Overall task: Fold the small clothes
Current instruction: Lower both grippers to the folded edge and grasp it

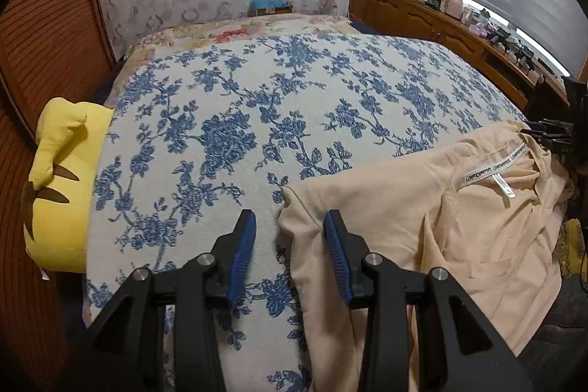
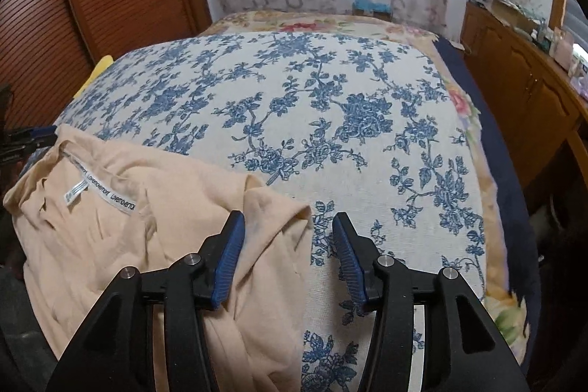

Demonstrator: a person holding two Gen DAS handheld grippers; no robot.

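Left wrist view: your left tongs (image 1: 288, 226) and right tongs (image 2: 288, 226) both gape empty, so pinch that soft, light shirt (image 1: 422, 208) at the shoulder corners just beside each tip.

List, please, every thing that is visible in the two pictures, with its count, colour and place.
shirt: one, peach, lying on the near bed edge
bedspread: one, white with blue flowers, covering the bed
plush toy: one, yellow, beside the bed's left edge
cabinet: one, brown wood, along the right wall
louvred door: one, brown, left wall
left tool: one, black with blue pads, open over the shirt's edge
right tool: one, same colours, open
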